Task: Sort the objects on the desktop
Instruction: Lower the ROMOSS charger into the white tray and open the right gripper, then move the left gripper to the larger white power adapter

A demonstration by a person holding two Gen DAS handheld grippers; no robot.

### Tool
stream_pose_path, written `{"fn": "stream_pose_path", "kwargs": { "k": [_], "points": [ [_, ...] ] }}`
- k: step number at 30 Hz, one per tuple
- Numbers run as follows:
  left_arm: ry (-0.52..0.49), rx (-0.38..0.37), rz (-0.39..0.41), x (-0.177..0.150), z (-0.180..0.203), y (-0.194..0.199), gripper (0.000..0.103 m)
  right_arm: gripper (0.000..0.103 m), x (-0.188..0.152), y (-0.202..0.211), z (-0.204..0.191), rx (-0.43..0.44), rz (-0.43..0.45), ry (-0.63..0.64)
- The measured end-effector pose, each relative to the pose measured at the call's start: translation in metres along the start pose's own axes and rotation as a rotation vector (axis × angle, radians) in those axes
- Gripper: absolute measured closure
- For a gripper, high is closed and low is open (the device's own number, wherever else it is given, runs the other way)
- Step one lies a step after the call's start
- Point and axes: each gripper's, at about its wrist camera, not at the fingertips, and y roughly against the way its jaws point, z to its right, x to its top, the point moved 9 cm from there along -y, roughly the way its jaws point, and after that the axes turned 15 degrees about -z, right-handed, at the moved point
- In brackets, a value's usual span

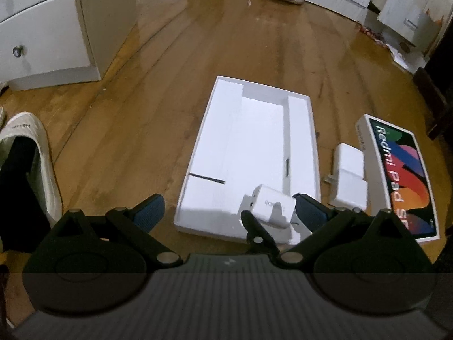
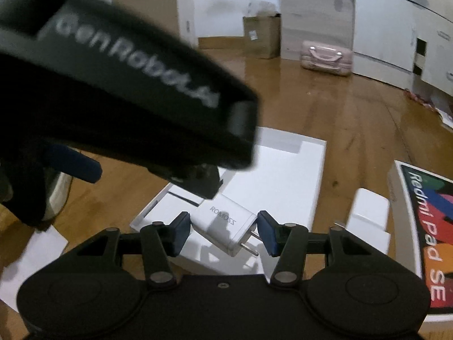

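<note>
Dim warm light, floor (image 1: pixel 175 56) glare, fisheye-bent edges, motion blur.

The charger (image 2: pixel 223 223) is plain white with grey lettering and silver prongs. The open box tray (image 1: pixel 215 141) is white throughout. The box lid (image 1: pixel 402 175), at 3 o'clock of the tray, is black with white lettering and red, orange, blue, purple and green shapes inside a white border. Both grippers are black with blue pads (image 2: pixel 181 226). The floor (image 1: pixel 158 90) is brown wood grain. The case (image 2: pixel 325 56), at 12 o'clock, is pale pink.

Two wrist cameras, close above the floor
Both look steeply down and forward, sharing the white tray (image 1: pixel 249 141) (image 2: pixel 286 170).
</note>
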Motion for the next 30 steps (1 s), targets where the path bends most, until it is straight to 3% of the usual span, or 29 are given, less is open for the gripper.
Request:
{"fn": "stream_pose_path", "kwargs": {
  "k": [11,20,24,27,30],
  "points": [
    [0.085,-0.01,-0.033,0.0,-0.024,-0.016,0.002,0.044,-0.012,-0.039,-0.001,0.028,-0.104,-0.055],
    [0.088,0.001,-0.022,0.002,-0.021,0.0,0.002,0.036,-0.005,-0.012,0.038,0.18,-0.171,-0.254],
    [0.082,-0.03,-0.011,0.004,-0.006,0.006,0.002,0.033,-0.002,0.02,0.097,0.116,-0.225,-0.383],
    [0.013,-0.059,-0.002,0.001,0.026,0.009,0.002,0.032,-0.006,0.05,0.149,0.01,-0.194,-0.509],
    [-0.079,-0.049,-0.006,-0.006,0.062,0.008,0.002,0.032,-0.015,0.084,0.181,-0.066,-0.148,-0.535]
  ]
}}
